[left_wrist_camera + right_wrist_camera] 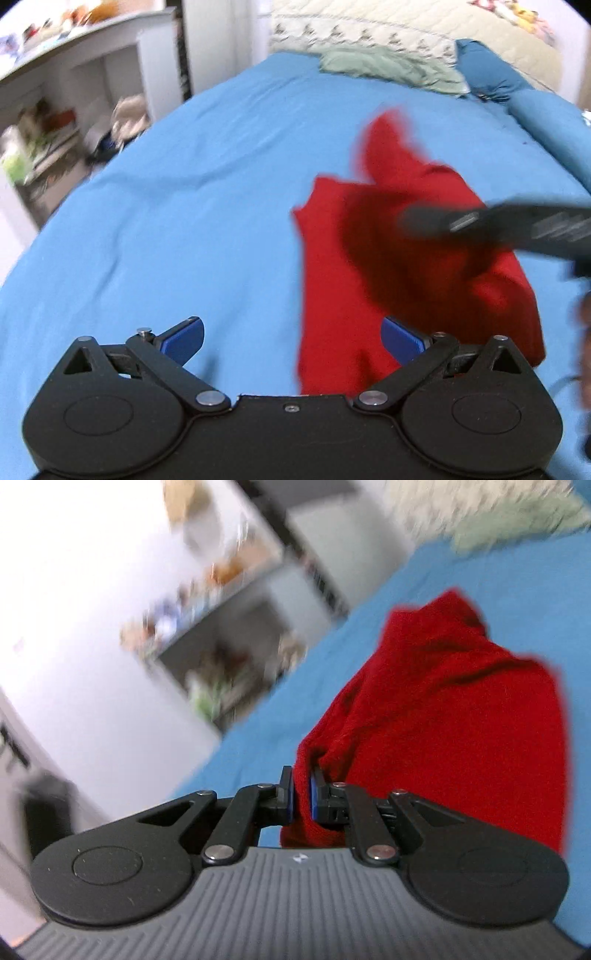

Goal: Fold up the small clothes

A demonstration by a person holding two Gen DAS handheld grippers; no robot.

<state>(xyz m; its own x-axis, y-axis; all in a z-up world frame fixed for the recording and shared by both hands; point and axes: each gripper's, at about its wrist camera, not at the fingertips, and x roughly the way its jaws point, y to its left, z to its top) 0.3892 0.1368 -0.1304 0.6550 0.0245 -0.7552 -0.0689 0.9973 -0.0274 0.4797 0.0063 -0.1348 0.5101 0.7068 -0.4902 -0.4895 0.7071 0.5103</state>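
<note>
A small red garment (402, 258) lies partly bunched on the blue bed sheet (177, 206), right of centre in the left wrist view. My left gripper (293, 338) is open and empty, hovering just left of the garment's near edge. My right gripper (302, 794) is shut on a fold of the red garment (461, 716) and lifts it off the sheet. The right gripper also shows in the left wrist view (417, 221) as a blurred black shape above the garment.
A pale green cloth (388, 66) and a quilted cream blanket (406, 26) lie at the bed's far end, with blue pillows (535, 107) at the right. White shelves (74, 96) with clutter stand left of the bed.
</note>
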